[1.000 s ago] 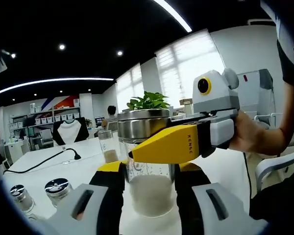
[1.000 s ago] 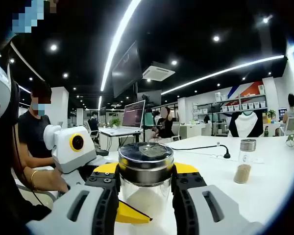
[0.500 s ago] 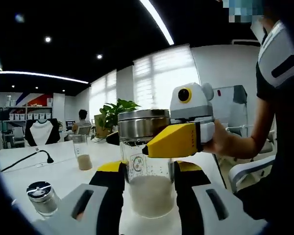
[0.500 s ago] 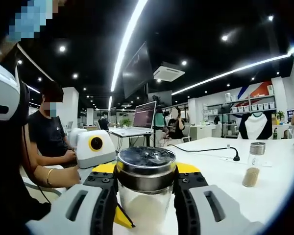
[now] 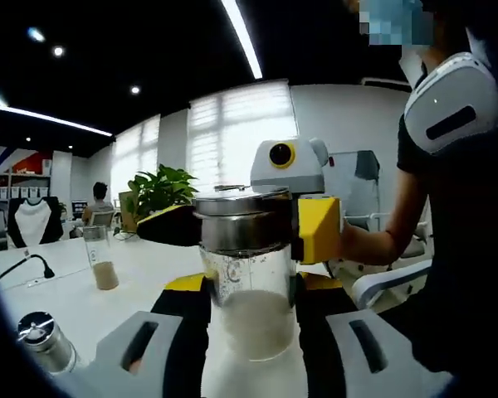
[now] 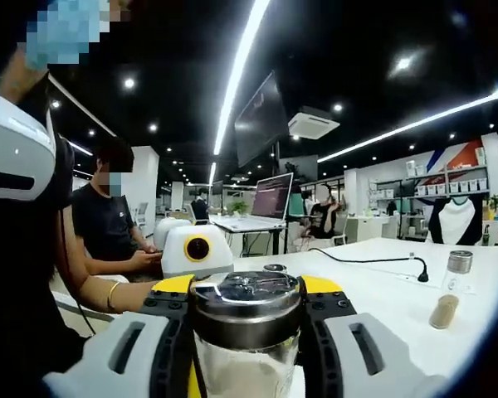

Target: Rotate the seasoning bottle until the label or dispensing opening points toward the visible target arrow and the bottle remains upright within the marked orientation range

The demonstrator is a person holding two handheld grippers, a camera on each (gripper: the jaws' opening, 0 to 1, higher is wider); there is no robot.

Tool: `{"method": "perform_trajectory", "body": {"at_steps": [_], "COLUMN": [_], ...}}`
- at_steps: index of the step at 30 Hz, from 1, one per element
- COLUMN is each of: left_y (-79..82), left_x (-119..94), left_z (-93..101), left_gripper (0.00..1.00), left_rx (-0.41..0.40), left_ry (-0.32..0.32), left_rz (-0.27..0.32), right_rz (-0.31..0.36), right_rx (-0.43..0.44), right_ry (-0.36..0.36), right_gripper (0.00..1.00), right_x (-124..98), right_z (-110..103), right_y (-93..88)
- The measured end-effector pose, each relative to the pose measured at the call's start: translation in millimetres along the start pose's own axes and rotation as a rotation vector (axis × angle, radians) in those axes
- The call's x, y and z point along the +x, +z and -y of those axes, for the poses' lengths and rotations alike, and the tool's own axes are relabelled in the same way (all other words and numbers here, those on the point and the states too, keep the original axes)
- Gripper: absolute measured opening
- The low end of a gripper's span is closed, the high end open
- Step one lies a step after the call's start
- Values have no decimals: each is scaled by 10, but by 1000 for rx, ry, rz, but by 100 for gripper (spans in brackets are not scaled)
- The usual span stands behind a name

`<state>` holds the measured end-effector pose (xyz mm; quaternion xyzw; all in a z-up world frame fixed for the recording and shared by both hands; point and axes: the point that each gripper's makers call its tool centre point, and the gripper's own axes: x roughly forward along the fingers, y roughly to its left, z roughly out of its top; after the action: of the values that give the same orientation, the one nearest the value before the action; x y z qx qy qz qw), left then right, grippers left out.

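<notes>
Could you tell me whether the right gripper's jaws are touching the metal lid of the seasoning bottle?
Touching: in the right gripper view the right gripper has both jaws pressed against the sides of the metal lid, no gap visible.

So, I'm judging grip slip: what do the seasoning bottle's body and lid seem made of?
The seasoning bottle body looks like clear glass or hard plastic: pale powder shows through it. Its lid looks like brushed steel, with soft reflections of the ceiling lights.
</notes>
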<state>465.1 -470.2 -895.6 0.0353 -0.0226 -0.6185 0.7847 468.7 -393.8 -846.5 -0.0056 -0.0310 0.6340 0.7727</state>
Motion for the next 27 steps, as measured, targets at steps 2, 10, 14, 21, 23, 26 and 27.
{"method": "perform_trajectory", "body": {"at_steps": [2,10,14,21,23,26,27], "left_y": [-13,-114,-161,-249,-288,-292,-293], "left_x": [-11,-10,-23,1,7,-7,-12], "left_z": [-12,-72,-84,-111,-116,-126,-127], "left_gripper": [42,43,43,44,44,44,44], "left_rx": [1,5,4,8,17,21,21], "left_ry": [6,49,56,88,97,101,100], "left_rz": [-3,-55,-74,-131,-155,-161,-162], "right_rz": [-18,-36,-33,-45,-58,-57,-55], "right_rx": [-21,1,28,23,13,9,11], "right_ry": [-14,-44,-61,-100,-106,-116,-117], "right_gripper": [45,45,44,44,44,44,44], "right_x": [-10,14,-6,-20,-22,-42,-47], "right_z": [20,99,134,170,179,182,183], "right_y": [-24,-137,-195,-274,-303,-305,-304]}}
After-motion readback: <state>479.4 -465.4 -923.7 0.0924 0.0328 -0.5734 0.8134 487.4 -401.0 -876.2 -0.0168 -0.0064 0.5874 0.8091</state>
